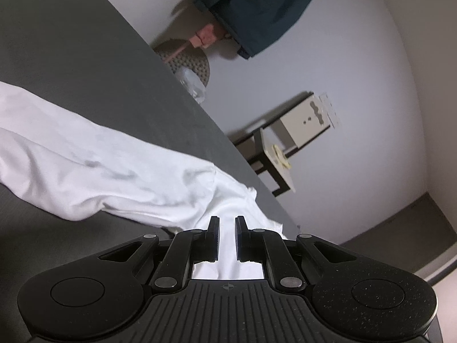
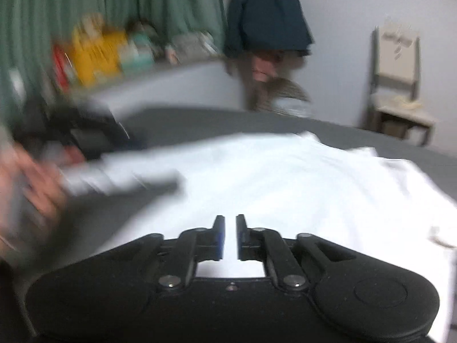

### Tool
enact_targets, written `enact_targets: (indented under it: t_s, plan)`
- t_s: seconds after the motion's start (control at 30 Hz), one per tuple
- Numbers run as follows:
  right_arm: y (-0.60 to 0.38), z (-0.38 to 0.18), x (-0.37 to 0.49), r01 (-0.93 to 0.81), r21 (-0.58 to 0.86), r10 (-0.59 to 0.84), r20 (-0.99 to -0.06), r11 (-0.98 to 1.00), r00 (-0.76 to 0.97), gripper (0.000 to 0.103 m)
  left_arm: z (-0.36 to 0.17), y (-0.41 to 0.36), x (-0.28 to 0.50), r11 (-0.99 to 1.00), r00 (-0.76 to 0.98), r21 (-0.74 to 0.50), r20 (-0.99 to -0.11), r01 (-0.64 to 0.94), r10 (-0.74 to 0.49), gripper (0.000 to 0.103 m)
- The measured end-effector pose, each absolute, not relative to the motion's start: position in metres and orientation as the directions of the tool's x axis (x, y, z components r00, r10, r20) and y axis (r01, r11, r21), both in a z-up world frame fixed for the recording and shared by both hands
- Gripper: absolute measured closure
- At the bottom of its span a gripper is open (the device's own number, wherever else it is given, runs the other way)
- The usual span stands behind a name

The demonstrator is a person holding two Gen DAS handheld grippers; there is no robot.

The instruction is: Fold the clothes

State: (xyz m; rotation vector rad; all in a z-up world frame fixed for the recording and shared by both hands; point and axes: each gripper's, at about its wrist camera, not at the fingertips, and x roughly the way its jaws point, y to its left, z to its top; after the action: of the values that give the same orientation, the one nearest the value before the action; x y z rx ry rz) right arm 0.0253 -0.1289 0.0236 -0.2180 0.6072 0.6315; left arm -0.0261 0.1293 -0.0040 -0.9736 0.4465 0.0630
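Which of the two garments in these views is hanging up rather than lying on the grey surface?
The dark blue garment, hanging against the wall. The white garment lies spread on the grey surface, under both grippers.

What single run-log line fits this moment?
left gripper: narrow gap, over white garment | right gripper: same | surface: grey

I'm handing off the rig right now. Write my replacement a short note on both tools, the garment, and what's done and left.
Left tool: fingers narrowly apart with the white cotton garment running between them; whether it is gripped cannot be told.
Right tool: same narrow gap, low over the white cloth; grip unclear, and this view is motion-blurred.
Garment: bunched and creased across the dark grey table, one end near the table's edge.
Done: no neat fold visible.
Left: flatten it, then fold.
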Motion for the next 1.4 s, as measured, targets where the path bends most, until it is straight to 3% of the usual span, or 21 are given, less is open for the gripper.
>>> enact_targets:
  t_s: [0.13,0.27,0.43,0.57,0.63,0.67,0.7,0.87,1.0,1.1,1.17,1.27,1.4]
  plan:
    - [-0.148,-0.006,0.038,-0.43,-0.352,0.193,-0.543,0.831,0.817,0.052,-0.007,0.127,-0.02,0.546,0.899,-0.8,-0.4,-0.248,-0.177,0.095]
    - [-0.169,-0.039,0.083,-0.301,-0.625,-0.082,-0.508,0.721,0.858,0.05,-0.011,0.124,-0.015,0.554,0.891,-0.794,-0.413,-0.25,-0.19,0.095]
    - [-0.184,-0.076,0.116,-0.298,-0.781,-0.205,-0.471,0.548,0.858,0.053,-0.016,0.121,-0.008,0.566,0.88,-0.785,-0.43,-0.252,-0.205,0.095]
    - [-0.189,-0.086,0.124,-0.289,-0.806,-0.215,-0.449,0.516,0.867,0.058,-0.02,0.118,-0.003,0.575,0.87,-0.778,-0.443,-0.253,-0.216,0.095]
    - [-0.192,-0.085,0.127,-0.281,-0.815,-0.221,-0.438,0.507,0.872,0.071,-0.021,0.117,-0.001,0.576,0.867,-0.776,-0.448,-0.257,-0.217,0.095]
    - [-0.191,-0.085,0.127,-0.278,-0.815,-0.223,-0.436,0.508,0.872,0.086,-0.021,0.117,0.0,0.576,0.866,-0.775,-0.451,-0.259,-0.217,0.095]
    - [-0.19,-0.085,0.127,-0.275,-0.815,-0.225,-0.435,0.51,0.872,0.094,-0.022,0.117,0.0,0.576,0.864,-0.775,-0.453,-0.26,-0.22,0.095]
    - [-0.202,-0.042,0.132,-0.173,-0.663,-0.195,-0.443,0.729,0.875,0.096,-0.022,0.116,-0.001,0.574,0.865,-0.778,-0.449,-0.255,-0.225,0.095]
    - [-0.215,0.036,0.12,-0.089,-0.32,-0.035,-0.36,0.943,0.932,0.097,-0.018,0.117,-0.004,0.562,0.874,-0.789,-0.433,-0.248,-0.222,0.095]
    - [-0.197,0.083,0.082,-0.23,-0.103,0.193,-0.283,0.968,0.939,0.097,-0.016,0.119,-0.007,0.552,0.88,-0.797,-0.42,-0.243,-0.22,0.095]
    - [-0.171,0.093,0.042,-0.398,-0.039,0.376,-0.26,0.916,0.89,0.097,-0.015,0.12,-0.009,0.547,0.882,-0.802,-0.416,-0.24,-0.223,0.095]
    - [-0.127,0.079,-0.022,-0.614,-0.003,0.588,-0.283,0.789,0.758,0.097,-0.014,0.121,-0.011,0.542,0.877,-0.806,-0.417,-0.236,-0.238,0.095]
    - [-0.078,0.014,-0.066,-0.733,0.06,0.68,-0.429,0.678,0.594,0.097,-0.013,0.124,-0.013,0.533,0.876,-0.812,-0.417,-0.239,-0.242,0.095]
